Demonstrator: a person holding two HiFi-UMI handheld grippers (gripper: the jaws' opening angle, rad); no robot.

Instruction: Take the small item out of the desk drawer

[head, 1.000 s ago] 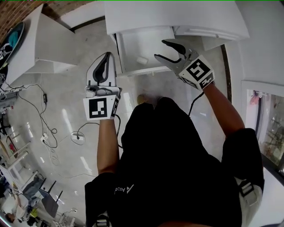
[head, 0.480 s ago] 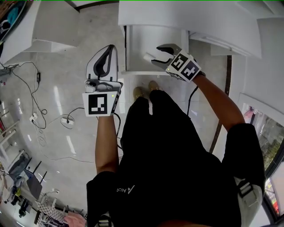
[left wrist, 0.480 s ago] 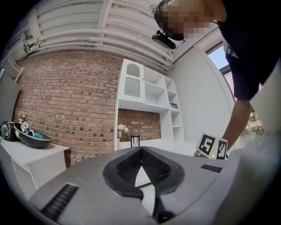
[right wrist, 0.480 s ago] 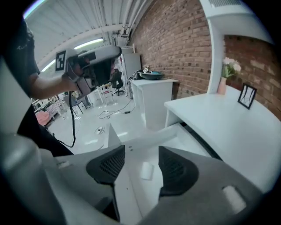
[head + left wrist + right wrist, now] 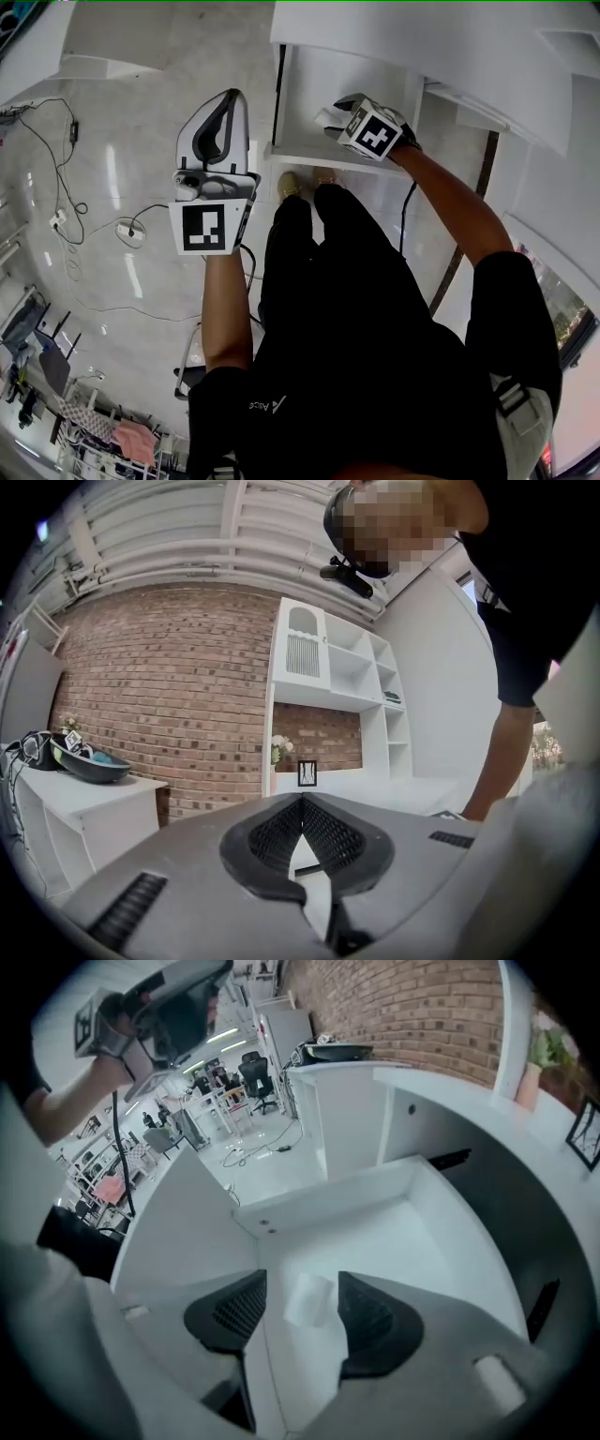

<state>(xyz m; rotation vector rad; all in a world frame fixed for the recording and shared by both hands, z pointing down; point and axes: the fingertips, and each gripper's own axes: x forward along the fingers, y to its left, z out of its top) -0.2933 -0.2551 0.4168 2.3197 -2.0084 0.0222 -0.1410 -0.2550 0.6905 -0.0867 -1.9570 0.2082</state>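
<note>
Small item (image 5: 309,1299) is showing as a plain white, blocky piece with flat faces and no print that can be made out, almost the same white as the drawer (image 5: 412,1241) around it. It is lying on the drawer's floor, closer to one side wall than to the other, and in the head view it is sitting back from the drawer's front edge (image 5: 319,153), below the white table (image 5: 422,37). The right gripper (image 5: 302,1283) is reaching into the drawer with its jaws spread, and the item is sitting between them; whether either jaw is touching it cannot be told. The left gripper (image 5: 232,96) is hanging over the floor beside the drawer, its jaws pressed together at the tips with nothing between them.
</note>
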